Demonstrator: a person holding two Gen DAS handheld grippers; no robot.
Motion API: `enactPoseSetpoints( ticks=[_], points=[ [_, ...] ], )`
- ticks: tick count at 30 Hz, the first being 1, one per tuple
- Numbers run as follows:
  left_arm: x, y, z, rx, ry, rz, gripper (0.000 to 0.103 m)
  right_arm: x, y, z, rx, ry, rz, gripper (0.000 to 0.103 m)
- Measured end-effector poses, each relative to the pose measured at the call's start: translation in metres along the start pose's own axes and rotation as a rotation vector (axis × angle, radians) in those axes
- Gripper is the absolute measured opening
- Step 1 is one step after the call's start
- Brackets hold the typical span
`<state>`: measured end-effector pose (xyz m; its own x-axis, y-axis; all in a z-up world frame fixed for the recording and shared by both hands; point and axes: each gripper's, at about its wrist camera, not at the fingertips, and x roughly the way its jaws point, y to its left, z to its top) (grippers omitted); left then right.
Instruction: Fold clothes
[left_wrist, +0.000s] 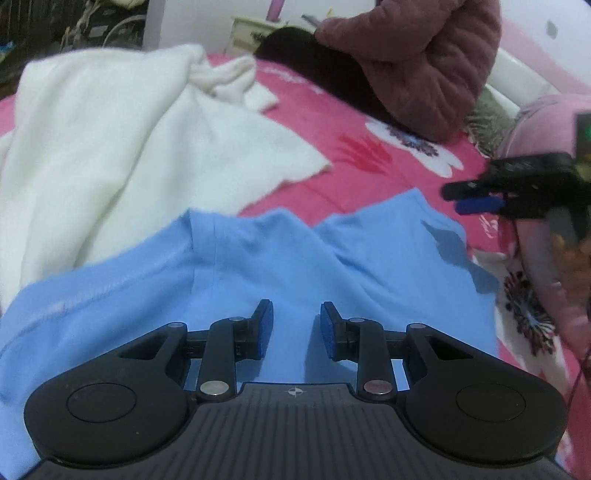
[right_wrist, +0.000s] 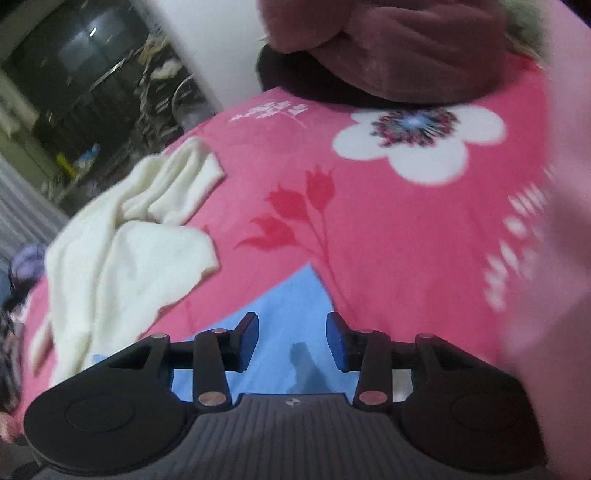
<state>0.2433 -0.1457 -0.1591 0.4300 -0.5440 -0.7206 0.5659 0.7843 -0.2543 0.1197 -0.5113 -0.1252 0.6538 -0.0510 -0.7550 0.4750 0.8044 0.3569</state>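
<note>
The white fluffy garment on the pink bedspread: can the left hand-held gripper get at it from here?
Probably yes. The white fluffy garment lies uncovered beyond the light blue shirt, and the left hand-held gripper is open and holds nothing.

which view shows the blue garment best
The left wrist view: the blue garment fills the foreground there, with its seams and its far edge in sight. The right wrist view catches only a pointed corner of it behind the claw, on the pink floral bedspread.

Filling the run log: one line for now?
shirt flat on bed | left tongs open | right tongs open, empty
</note>
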Motion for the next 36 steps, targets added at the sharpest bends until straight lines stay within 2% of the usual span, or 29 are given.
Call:
enactPoseSetpoints(
  ticks=[5, 6, 7, 9, 10, 11, 12, 17, 21, 23, 25, 27, 30, 34, 36],
  points=[
    [0.003, 0.002, -0.007, 0.062, -0.051, -0.014, 0.028, 0.028, 0.011, 0.014, -0.118, 0.07, -0.006, 0.043],
    [0.004, 0.002, -0.008, 0.07, -0.058, -0.016, 0.028, 0.033, 0.012, 0.014, -0.137, 0.09, -0.015, 0.039],
    [0.005, 0.002, -0.009, 0.077, -0.066, -0.016, 0.028, 0.036, 0.014, 0.013, -0.156, 0.111, -0.02, 0.034],
    [0.003, 0.001, -0.011, 0.09, -0.085, -0.008, 0.028, 0.04, 0.017, 0.009, -0.195, 0.151, -0.027, 0.013],
    [0.001, 0.0, -0.011, 0.102, -0.099, -0.007, 0.028, 0.041, 0.019, 0.007, -0.221, 0.16, -0.036, 0.01],
    [0.0, -0.002, -0.011, 0.114, -0.113, -0.007, 0.028, 0.04, 0.022, 0.004, -0.249, 0.163, -0.047, 0.001],
    [0.0, -0.003, -0.01, 0.131, -0.126, -0.005, 0.028, 0.039, 0.025, 0.002, -0.278, 0.166, -0.059, 0.0],
    [0.013, -0.005, -0.009, 0.176, -0.106, 0.046, 0.028, 0.026, 0.024, 0.0, -0.297, 0.068, -0.145, 0.0],
    [0.012, -0.004, -0.01, 0.169, -0.11, 0.059, 0.028, 0.022, 0.002, 0.007, -0.217, 0.009, -0.221, 0.0],
    [0.012, -0.003, -0.011, 0.168, -0.11, 0.06, 0.028, 0.019, -0.006, 0.01, -0.181, 0.013, -0.167, 0.0],
    [0.012, -0.002, -0.011, 0.164, -0.113, 0.057, 0.028, 0.016, -0.009, 0.013, -0.141, 0.025, -0.049, 0.002],
    [0.013, -0.001, -0.011, 0.154, -0.115, 0.054, 0.028, 0.018, -0.008, 0.017, -0.107, 0.041, 0.015, 0.009],
    [0.013, 0.0, -0.012, 0.139, -0.117, 0.048, 0.029, 0.031, -0.006, 0.024, -0.107, 0.062, 0.008, 0.026],
    [0.013, 0.002, -0.012, 0.13, -0.121, 0.041, 0.029, 0.05, -0.009, 0.03, -0.075, 0.104, 0.022, 0.031],
    [0.013, 0.002, -0.013, 0.126, -0.123, 0.038, 0.029, 0.059, -0.01, 0.03, -0.071, 0.127, 0.023, 0.039]
  ],
)
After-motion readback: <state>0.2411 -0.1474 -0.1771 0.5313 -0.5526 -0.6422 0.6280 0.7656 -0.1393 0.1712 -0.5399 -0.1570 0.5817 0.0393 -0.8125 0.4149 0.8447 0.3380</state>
